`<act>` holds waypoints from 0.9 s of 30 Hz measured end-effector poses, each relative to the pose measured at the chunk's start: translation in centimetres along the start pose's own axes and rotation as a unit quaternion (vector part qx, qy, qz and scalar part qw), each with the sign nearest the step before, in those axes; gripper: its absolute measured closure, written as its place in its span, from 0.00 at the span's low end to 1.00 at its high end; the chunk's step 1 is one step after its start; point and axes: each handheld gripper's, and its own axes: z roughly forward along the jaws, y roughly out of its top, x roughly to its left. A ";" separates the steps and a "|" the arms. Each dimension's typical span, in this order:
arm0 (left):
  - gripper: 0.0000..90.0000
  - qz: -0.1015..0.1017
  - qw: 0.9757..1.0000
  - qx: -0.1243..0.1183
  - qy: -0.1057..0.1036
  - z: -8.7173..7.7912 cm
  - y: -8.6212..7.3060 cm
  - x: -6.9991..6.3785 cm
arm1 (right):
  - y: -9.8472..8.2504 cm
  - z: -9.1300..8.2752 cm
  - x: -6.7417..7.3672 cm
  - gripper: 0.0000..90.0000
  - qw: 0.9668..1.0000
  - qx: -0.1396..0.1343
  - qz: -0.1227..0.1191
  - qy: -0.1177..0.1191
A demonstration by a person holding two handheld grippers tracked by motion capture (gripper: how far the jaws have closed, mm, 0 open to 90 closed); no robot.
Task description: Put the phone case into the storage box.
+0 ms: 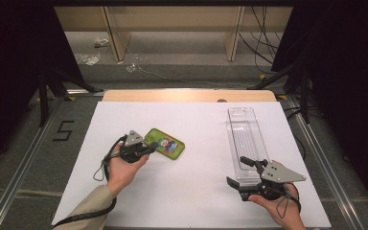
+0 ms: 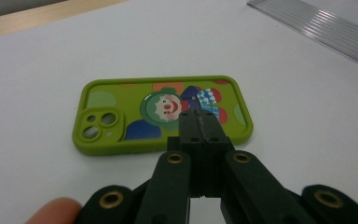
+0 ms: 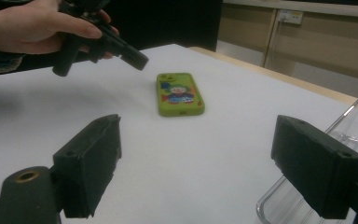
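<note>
The right hand-held gripper (image 1: 242,178) sits nearest, at the front right of the desk (image 1: 196,201), with its jaws well apart and nothing between them. Its tips lie at the near end of a clear plastic tray (image 1: 243,139), a long, narrow, ribbed shell that runs away toward the far edge.

Farther in and to the left, the left hand-held gripper (image 1: 152,149) has its jaws together with nothing clamped. In the left gripper view the tips point at the near long edge of a green phone case (image 2: 163,114); contact cannot be confirmed.

The phone case lies flat on the white desk surface, left of centre and well apart from the tray. It is a rounded rectangle with a raised camera block at one end and a glossy cartoon print on its back.

Handling judgement: the case is probably light and slightly flexible, with a matte rubbery rim that should give good friction. It lies low, so a top pinch offers little purchase. Grip across the two long edges near mid-length, or nudge it by an edge with closed jaws. Excess force may bow the shell.
</note>
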 end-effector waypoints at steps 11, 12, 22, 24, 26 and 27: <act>1.00 -0.011 0.999 0.037 -0.003 6.5 3.5 -0.7 | -0.1 -0.1 -0.1 0.19 1.000 0.000 0.003 -0.001; 1.00 -0.015 0.999 0.039 -0.003 7.0 3.7 -0.7 | -0.1 -0.1 -0.1 0.19 1.000 0.000 0.004 -0.001; 1.00 -0.016 0.998 0.062 0.005 10.0 4.5 -1.3 | -0.1 -0.1 -0.1 0.19 1.000 0.001 0.006 0.001; 1.00 -0.018 0.998 0.065 0.007 10.4 4.7 -1.4 | -0.1 0.0 -0.1 0.19 1.000 0.001 0.006 0.002; 1.00 -0.022 0.997 0.069 0.007 10.9 4.8 -1.4 | -0.2 0.0 -0.1 0.19 1.000 0.002 0.006 0.002; 1.00 -0.023 0.997 0.070 0.007 11.1 4.8 -1.5 | -0.2 0.0 -0.1 0.19 1.000 0.001 0.007 0.002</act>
